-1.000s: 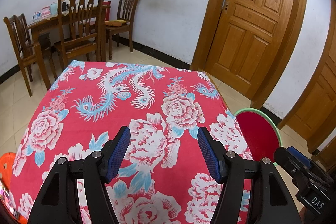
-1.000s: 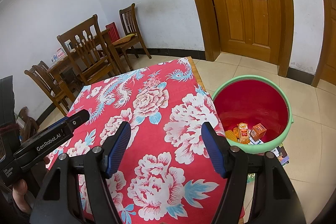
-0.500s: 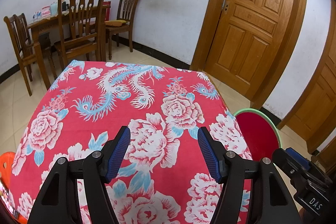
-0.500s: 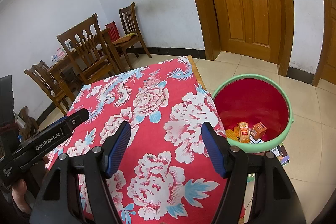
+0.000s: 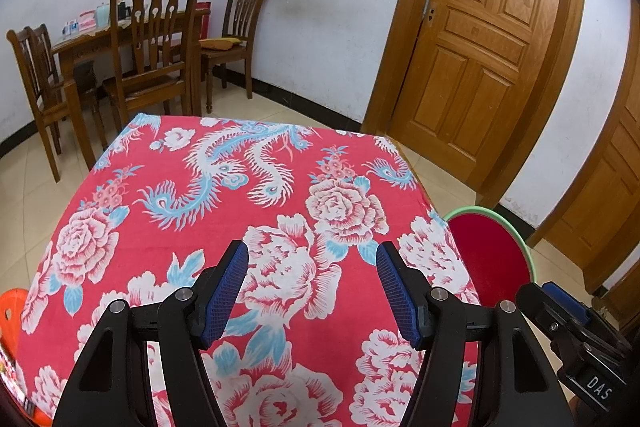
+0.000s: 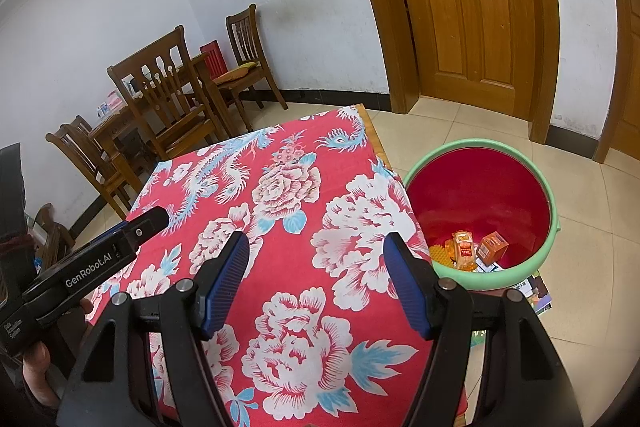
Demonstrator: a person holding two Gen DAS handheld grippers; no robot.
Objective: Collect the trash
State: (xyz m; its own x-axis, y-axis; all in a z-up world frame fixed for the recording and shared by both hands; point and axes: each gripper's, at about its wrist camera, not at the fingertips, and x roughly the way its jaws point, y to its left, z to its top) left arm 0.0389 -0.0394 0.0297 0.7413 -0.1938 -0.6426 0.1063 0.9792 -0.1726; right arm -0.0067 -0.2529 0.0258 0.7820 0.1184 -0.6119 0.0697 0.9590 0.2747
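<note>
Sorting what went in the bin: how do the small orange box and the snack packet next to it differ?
The orange box is a squat cube with crisp edges; the snack packet is long and soft-looking. The box sits to the right, the packet to the left. Both are orange and lie at the bottom of the bin.

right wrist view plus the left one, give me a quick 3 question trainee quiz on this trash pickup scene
1. True or false: the right tongs are open with nothing between them.
2. Where is the bucket? A) on the floral tablecloth B) on the floor beside the table C) on a chair
3. Fill in: the small orange box lies inside the ____.

Key
1. True; the left tongs are open and empty too.
2. B
3. bucket, next to an orange packet.
</note>
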